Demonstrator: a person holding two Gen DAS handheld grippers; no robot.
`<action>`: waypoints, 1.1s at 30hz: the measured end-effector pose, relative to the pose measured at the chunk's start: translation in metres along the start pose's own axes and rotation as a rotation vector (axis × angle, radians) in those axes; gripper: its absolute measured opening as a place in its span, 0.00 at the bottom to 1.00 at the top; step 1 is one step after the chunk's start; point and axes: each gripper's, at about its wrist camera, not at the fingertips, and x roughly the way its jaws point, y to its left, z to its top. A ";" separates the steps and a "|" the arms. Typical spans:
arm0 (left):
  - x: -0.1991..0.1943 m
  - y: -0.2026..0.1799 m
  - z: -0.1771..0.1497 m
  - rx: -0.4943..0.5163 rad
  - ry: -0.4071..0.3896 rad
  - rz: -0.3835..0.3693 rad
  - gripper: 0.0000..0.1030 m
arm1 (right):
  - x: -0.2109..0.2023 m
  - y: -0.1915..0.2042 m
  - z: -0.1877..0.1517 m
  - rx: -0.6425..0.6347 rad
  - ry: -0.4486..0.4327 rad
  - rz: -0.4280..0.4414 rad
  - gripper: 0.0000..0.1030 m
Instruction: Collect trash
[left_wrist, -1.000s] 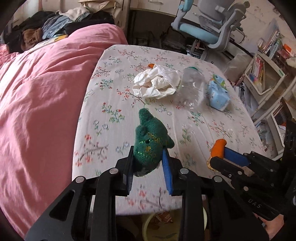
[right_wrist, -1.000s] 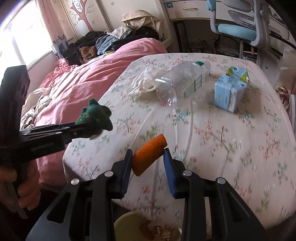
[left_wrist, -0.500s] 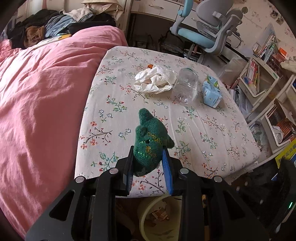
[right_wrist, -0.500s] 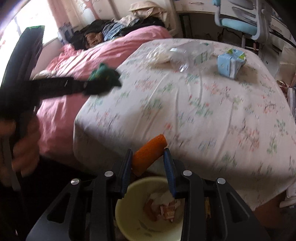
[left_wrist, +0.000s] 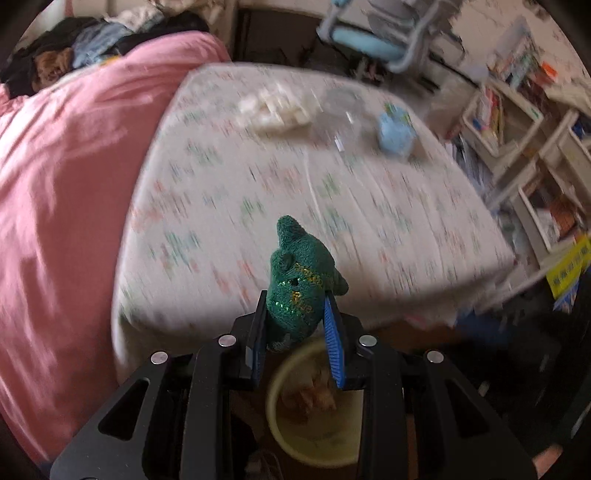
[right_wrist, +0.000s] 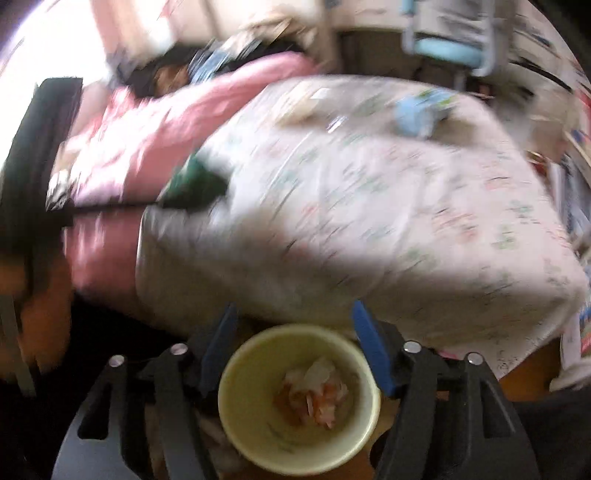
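Left claw (left_wrist: 297, 325) clamped on a dark green plush toy (left_wrist: 301, 284), blue pads pressed against both its sides, held above the near edge of the bed in the white floral sheet (left_wrist: 258, 206) and over the rim of a pale yellow round plastic bin (left_wrist: 280, 424) standing on the floor. Right claw (right_wrist: 295, 332) spread wide, jaws just opened, nothing between them; directly beneath, the same bin (right_wrist: 236, 406) with crumpled white and orange scraps (right_wrist: 314, 398) at its bottom. Still on the sheet, toward the far end: crumpled white tissue (left_wrist: 273, 110), a clear plastic bottle (left_wrist: 340, 122) lying on its side, and a light blue drink carton (left_wrist: 395, 133) just beside it. Pink quilt (left_wrist: 62, 184) covering the left half of the bed. Both views heavily blurred.
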 end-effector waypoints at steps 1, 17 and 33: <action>0.003 -0.006 -0.012 0.015 0.036 -0.009 0.26 | -0.005 -0.004 0.002 0.020 -0.027 -0.002 0.66; -0.009 -0.001 -0.035 -0.021 -0.012 0.116 0.75 | -0.014 -0.014 -0.002 0.092 -0.075 -0.011 0.73; -0.010 0.003 -0.032 -0.048 -0.033 0.118 0.76 | -0.007 -0.011 -0.007 0.075 -0.046 -0.010 0.74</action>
